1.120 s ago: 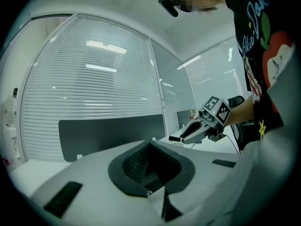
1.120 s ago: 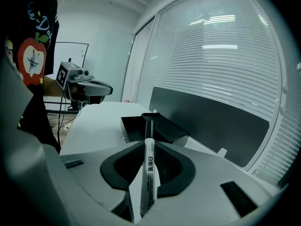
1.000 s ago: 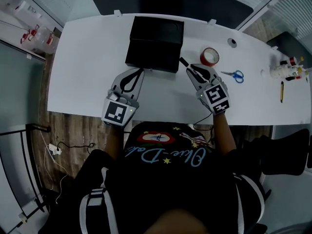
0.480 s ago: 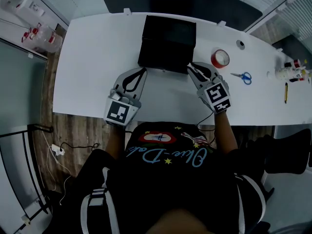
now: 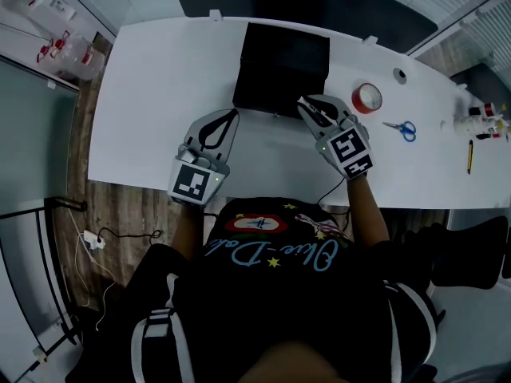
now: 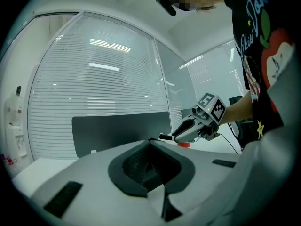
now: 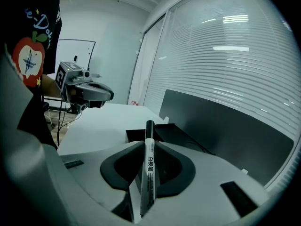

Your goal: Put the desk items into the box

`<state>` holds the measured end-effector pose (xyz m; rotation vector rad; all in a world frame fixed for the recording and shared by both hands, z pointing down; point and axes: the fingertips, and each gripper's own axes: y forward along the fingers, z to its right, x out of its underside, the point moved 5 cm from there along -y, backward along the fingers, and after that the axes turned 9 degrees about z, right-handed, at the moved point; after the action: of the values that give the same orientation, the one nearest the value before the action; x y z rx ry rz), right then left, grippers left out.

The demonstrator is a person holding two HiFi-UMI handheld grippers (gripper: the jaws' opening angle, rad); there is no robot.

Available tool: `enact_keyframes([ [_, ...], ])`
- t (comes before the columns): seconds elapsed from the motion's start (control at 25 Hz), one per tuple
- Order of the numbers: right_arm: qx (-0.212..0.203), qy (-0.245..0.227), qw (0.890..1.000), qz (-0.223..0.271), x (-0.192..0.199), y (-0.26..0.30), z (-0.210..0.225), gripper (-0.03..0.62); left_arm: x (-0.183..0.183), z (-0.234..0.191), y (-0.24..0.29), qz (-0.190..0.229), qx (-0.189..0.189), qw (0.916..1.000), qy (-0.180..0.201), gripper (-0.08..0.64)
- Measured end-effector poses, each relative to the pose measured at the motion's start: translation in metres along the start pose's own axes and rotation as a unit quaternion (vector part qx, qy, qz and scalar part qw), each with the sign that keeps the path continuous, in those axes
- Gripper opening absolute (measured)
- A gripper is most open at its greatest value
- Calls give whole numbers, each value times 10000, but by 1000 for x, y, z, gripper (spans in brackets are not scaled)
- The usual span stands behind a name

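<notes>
A black open box point(image 5: 284, 64) stands at the back middle of the white desk point(image 5: 152, 94). My right gripper point(image 5: 308, 108) is shut on a black and white whiteboard marker point(image 7: 147, 169) and hovers at the box's near right corner. The marker's black cap point(image 5: 303, 102) points at the box point(image 7: 165, 132). My left gripper point(image 5: 232, 117) rests on the desk just in front of the box's near left corner, shut and holding nothing. The left gripper view shows the shut jaws of the left gripper point(image 6: 150, 142) and the right gripper point(image 6: 200, 122) with the marker beyond.
A red tape roll point(image 5: 367, 98) lies right of the box, with blue-handled scissors point(image 5: 400, 128) further right. Small bottles point(image 5: 481, 119) and a yellow-tipped pen point(image 5: 470, 155) sit at the desk's far right end. A dark panel point(image 7: 221, 121) backs the desk.
My right gripper has carried the marker left and forward, from beside the tape roll to the box's near right corner. The left gripper has stayed in place.
</notes>
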<state>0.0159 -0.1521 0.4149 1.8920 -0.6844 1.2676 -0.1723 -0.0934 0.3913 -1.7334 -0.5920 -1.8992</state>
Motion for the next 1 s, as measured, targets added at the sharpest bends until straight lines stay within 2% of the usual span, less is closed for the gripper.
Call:
enact_keyframes([
  [0.64, -595, -85, 9981, -141, 7, 48, 0, 75, 10, -26, 6, -104, -280, 9995, -82, -8],
  [1.0, -909, -128, 9949, -418, 18, 75, -2, 75, 14, -36, -3, -172, -478, 9986, -152, -8],
])
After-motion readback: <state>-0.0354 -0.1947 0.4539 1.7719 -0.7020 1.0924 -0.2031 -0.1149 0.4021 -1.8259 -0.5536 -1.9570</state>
